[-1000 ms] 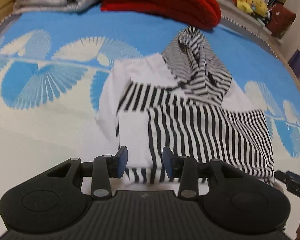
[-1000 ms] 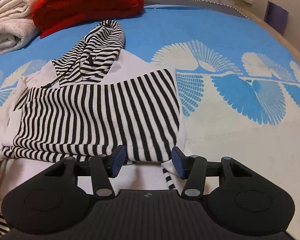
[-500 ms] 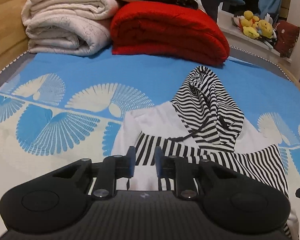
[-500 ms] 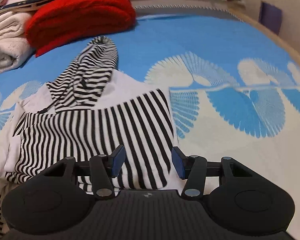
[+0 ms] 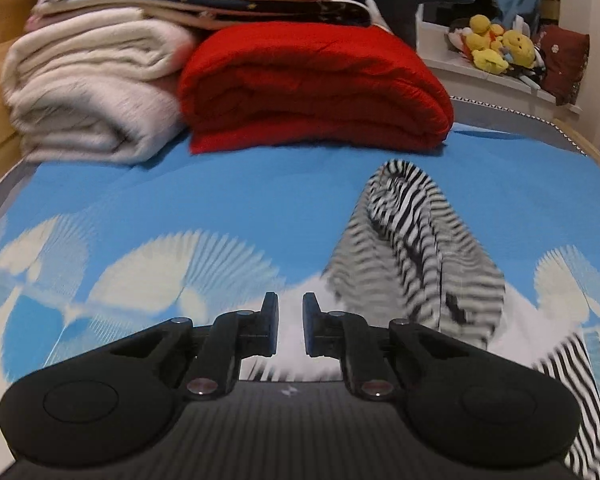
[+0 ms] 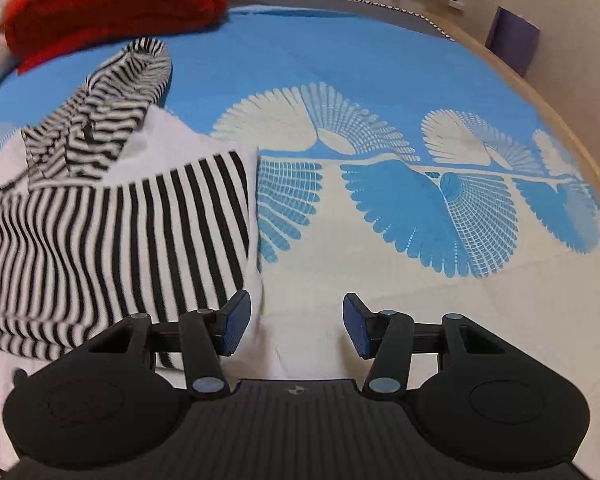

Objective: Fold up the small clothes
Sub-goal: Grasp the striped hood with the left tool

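Blankets [image 5: 100, 92] only behind nearly closed left hand-held gripper [image 5: 291, 326]; right hand-held gripper [image 6: 296, 330] spread beside hoodie [image 6: 112, 232].

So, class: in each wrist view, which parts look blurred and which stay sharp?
Left wrist view: striped hoodie and bedsheet pattern smear with motion blur; left tongs stay sharp. Right wrist view: hoodie stripes slightly smeared, fan print and right tongs crisp.

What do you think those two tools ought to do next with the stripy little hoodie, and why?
Probably close the right tool on the hoodie, at its near corner. That tool is wide open, with white fabric lying between its fingers. The left tool looks nearly closed over the other side, though whether it grips cloth is unclear. With both corners held, the lower part could be folded up toward the hood.
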